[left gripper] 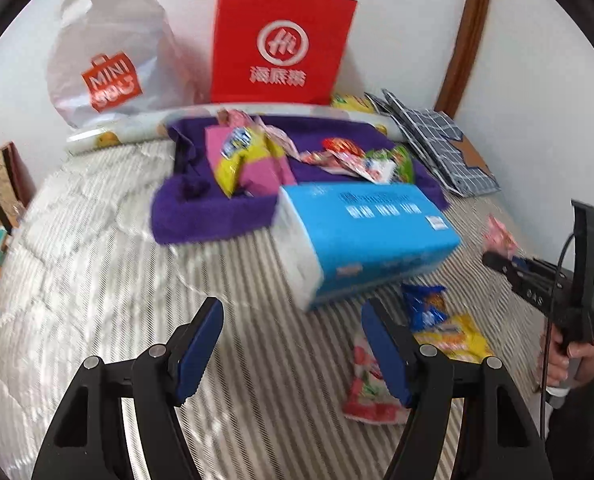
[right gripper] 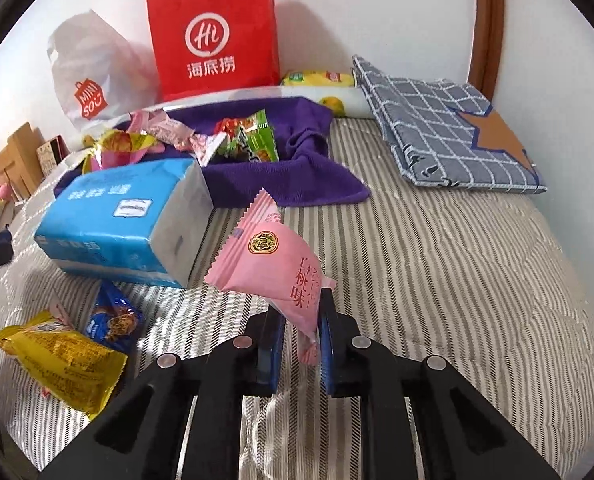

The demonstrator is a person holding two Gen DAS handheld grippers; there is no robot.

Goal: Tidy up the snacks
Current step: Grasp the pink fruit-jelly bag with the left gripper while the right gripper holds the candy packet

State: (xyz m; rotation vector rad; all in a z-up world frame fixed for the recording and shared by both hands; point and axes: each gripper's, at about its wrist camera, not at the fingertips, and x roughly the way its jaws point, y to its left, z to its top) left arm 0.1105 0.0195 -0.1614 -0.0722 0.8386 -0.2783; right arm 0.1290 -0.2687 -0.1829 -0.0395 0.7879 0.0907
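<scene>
Pads of the right gripper (right gripper: 300, 340) are pinching a pink snack packet (right gripper: 275, 264), lifting it clear of the striped bedcover (right gripper: 437, 280). Beyond and leftward, the purple towel (right gripper: 289, 184) is holding gathered snacks. The left gripper (left gripper: 293, 344) is hovering wide, empty.

A bedroom in a home: most of both views is taken up by a bed (right gripper: 437, 240) with a striped quilted cover, set against a plain white wall. At the upper middle a red paper bag (right gripper: 213, 36) and a white plastic shopping bag (right gripper: 93, 76) lean on that wall, with a folded checked cloth (right gripper: 449, 136) at the upper right. A brown wooden frame (right gripper: 491, 20) curves up the top right corner.
</scene>
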